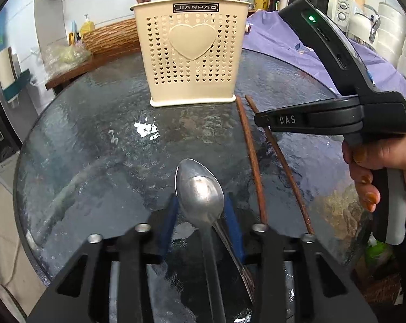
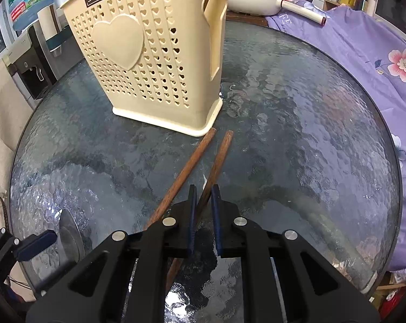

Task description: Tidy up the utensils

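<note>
Left tool [image 1: 201, 210] is clamped on a metal spoon [image 1: 198, 188] at the neck, bowl sticking out toward the far side, low over the glass desk [image 1: 95, 140]. Right tool [image 2: 204, 207] is closed on one wooden chopstick [image 2: 216, 158], the right of the pair; its mate [image 2: 186, 167] lies just beside it on the left, far tip at the corner of the cream utensil holder [image 2: 149, 62] — which stands at the far side of the desk w/ other sticks already in it.

Risks, as I judge them: the spoon is pinched on a narrow, slick neck, so it could pivot or slip out on the lift. The chopstick is gripped toward its near part — long end may swing and knock the holder or drag its mate. Glass gives little friction.

Writing: "JIANHAO" on the holder's plate; "DAS" on the right tool's side, seen from the left wrist view.
</note>
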